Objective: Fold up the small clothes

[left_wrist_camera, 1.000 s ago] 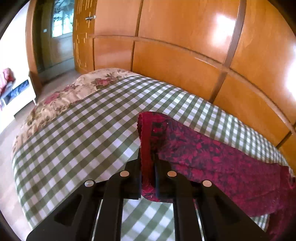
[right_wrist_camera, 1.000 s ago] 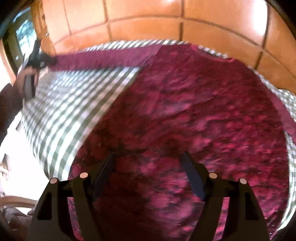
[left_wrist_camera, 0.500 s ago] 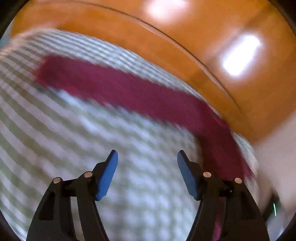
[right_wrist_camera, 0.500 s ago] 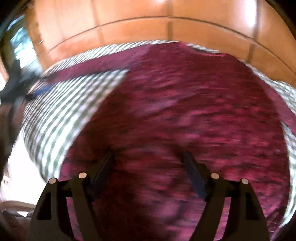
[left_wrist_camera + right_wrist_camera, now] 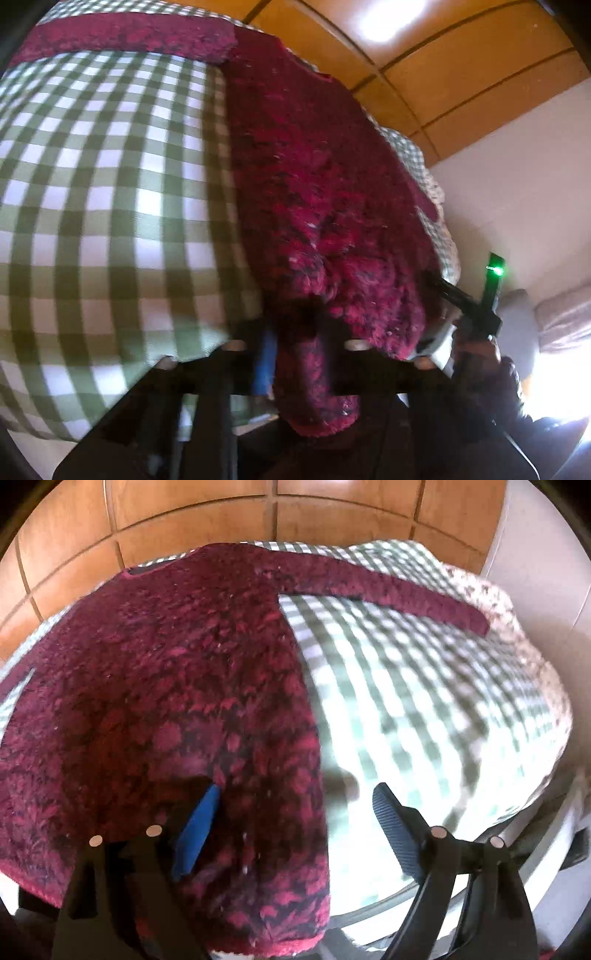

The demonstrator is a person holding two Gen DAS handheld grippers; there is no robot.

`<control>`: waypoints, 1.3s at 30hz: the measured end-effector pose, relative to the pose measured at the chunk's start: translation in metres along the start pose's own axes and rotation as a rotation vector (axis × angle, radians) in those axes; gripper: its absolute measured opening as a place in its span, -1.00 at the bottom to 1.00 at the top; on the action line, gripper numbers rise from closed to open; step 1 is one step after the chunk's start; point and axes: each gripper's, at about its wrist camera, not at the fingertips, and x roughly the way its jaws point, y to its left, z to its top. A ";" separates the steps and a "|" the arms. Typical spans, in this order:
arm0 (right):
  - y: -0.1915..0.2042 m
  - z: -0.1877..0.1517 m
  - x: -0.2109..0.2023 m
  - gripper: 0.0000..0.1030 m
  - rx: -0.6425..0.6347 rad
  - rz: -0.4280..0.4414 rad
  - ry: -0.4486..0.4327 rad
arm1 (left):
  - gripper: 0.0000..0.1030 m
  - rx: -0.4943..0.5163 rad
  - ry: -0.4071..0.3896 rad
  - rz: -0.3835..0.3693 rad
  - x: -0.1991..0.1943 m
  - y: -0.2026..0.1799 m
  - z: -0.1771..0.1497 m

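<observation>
A dark red fuzzy sweater (image 5: 325, 192) lies spread flat on a green-and-white checked bed cover (image 5: 103, 192), one sleeve stretched along the far side. My left gripper (image 5: 299, 354) is shut on the sweater's near hem corner, a fold of fabric pinched between its jaws. In the right wrist view the sweater (image 5: 166, 686) fills the left half, its other sleeve (image 5: 388, 587) reaching right. My right gripper (image 5: 295, 812) is open over the sweater's near right hem corner, with the side edge between its blue pads (image 5: 199, 823).
A wooden panelled headboard (image 5: 221, 524) runs behind the bed. The checked cover (image 5: 424, 701) ends at the bed's near edge; a floral quilt (image 5: 509, 613) shows at the far right corner. The right gripper and hand (image 5: 476, 325) appear in the left wrist view.
My left gripper let go of the sleeve end, swung open across the bed, and is now shut on the hem corner. My right gripper, still open, moved right to the sweater's side edge.
</observation>
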 end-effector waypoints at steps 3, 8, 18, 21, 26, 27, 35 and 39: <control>0.009 0.007 -0.002 -0.37 -0.040 0.088 0.015 | -0.86 0.060 -0.046 0.031 -0.011 -0.014 0.004; 0.017 0.014 -0.031 -0.68 -0.113 0.166 0.002 | -0.89 0.145 -0.091 0.056 -0.031 -0.033 0.012; 0.016 -0.006 -0.023 -0.56 -0.127 0.153 0.105 | -0.75 0.105 0.044 0.250 -0.018 -0.009 -0.011; 0.002 0.008 -0.026 -0.12 -0.061 0.189 0.083 | -0.30 0.148 -0.039 0.268 -0.035 -0.019 0.008; -0.055 0.057 -0.021 0.00 0.225 0.237 -0.021 | 0.21 0.213 -0.144 0.321 -0.033 -0.037 0.043; -0.070 0.071 -0.015 0.00 0.287 0.238 -0.040 | 0.21 0.214 -0.152 0.341 -0.024 -0.039 0.052; -0.191 0.153 0.067 -0.01 0.779 0.233 -0.121 | 0.22 0.269 -0.139 0.377 0.040 -0.066 0.089; -0.234 0.173 0.111 -0.13 0.937 0.236 -0.113 | 0.21 0.263 -0.078 0.440 0.067 -0.054 0.091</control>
